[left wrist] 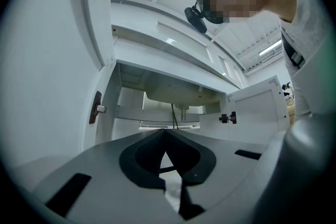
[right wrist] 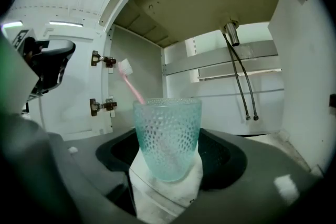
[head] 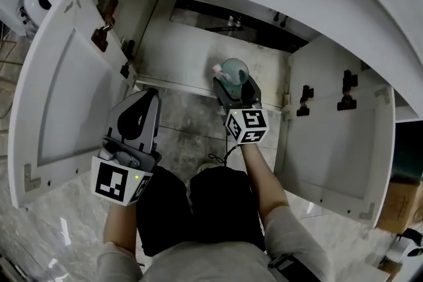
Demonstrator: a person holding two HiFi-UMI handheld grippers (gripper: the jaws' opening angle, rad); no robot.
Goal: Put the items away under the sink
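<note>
Cup point(right wrist: 168, 136): teal, clamped in right gripper point(right wrist: 169, 165), centre frame, at cabinet point(head: 192, 49) mouth.
Toothbrush point(right wrist: 131, 85): pink, inside cup.
Left gripper point(left wrist: 166, 132): jaws together, empty.
Hoses point(right wrist: 242, 81): hanging upper right — beyond cup.
Doors point(head: 59, 89): open either side.

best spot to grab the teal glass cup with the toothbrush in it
Take the cup by its lower body from the side, jaws across the round wall, as the right gripper holds it. It stands upright with an open top, and the pink toothbrush leans out over the rim, so a top approach would likely foul it.
</note>
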